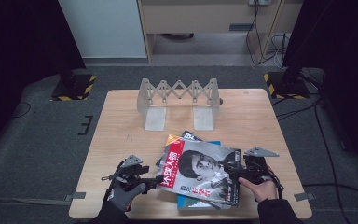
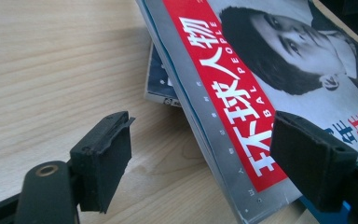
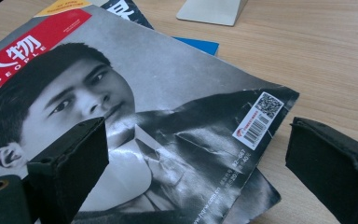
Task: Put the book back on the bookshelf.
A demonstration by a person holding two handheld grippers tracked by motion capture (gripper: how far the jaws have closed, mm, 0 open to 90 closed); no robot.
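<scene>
Two tools flank a magazine (image 1: 200, 170) with a red title band, lying atop a small stack near the front edge of the wooden worktop (image 1: 121, 130). The left tool (image 1: 150, 182) is spread wide at its spine edge; the right tool (image 1: 230, 169) is equally spread, over the barcode corner. An expanding bookend rack (image 1: 179, 100) stands behind.

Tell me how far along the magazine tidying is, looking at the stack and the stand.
Nothing looks done: the grey accordion-style metal book stand at the table's far side holds nothing. In hand: the left claw and right claw, both open, flank the top magazine with the red title band and portrait cover; neither grips it. Left, probably: gripping it and standing it, then the magazines underneath, in the stand.
</scene>
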